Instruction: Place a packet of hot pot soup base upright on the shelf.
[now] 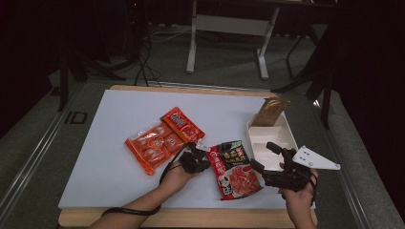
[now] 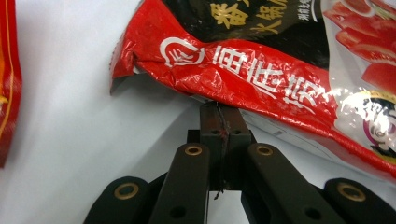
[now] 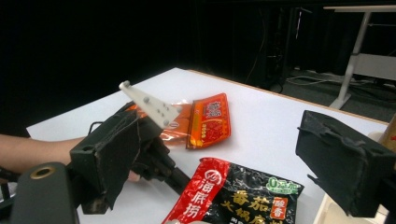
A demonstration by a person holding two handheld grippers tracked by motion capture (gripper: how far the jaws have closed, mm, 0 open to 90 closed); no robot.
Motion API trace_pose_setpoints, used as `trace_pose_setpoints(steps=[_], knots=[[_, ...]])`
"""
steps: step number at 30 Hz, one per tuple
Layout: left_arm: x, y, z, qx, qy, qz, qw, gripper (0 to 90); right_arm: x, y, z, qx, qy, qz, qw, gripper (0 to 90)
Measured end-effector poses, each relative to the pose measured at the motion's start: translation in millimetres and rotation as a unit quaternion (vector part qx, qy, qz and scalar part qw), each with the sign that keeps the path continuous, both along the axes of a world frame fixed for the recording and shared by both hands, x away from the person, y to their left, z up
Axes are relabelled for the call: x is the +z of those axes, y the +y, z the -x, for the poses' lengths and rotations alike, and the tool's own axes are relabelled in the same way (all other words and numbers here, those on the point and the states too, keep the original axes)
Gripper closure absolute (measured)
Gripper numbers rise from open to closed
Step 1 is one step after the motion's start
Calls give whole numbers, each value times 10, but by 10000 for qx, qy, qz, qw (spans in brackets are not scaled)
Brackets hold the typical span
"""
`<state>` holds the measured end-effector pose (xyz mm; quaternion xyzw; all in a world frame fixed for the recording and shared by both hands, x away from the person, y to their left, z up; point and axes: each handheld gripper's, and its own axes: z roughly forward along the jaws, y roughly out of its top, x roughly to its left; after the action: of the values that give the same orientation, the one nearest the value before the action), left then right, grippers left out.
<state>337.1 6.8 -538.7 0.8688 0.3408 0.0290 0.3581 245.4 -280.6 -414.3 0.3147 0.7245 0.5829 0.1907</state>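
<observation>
The soup-base pouch point(image 1: 235, 169) lies flat near the bench's point(image 1: 110, 157) front edge, towards its right side, just left of the white tray point(image 1: 270, 138). It is a glossy, crinkled pouch: a red band with white characters along one end, a black middle with yellow lettering, and pictured red tomato slices. The left gripper point(image 1: 199, 160) is clenched, jaws pressed together, their tips at the pouch's red end point(image 2: 243, 74), whose corner lifts off the bench. The right gripper point(image 1: 260, 168) stands released, jaws wide apart, at the pouch's right edge. Orange packets point(image 1: 162, 138) lie towards the bench's middle.
</observation>
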Motion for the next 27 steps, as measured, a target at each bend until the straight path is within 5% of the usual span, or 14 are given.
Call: trace_pose_setpoints(steps=[27], knots=[[20, -71, -310, 118, 41, -90, 9999, 898, -67, 17, 10, -21, 61, 133, 9999, 138]])
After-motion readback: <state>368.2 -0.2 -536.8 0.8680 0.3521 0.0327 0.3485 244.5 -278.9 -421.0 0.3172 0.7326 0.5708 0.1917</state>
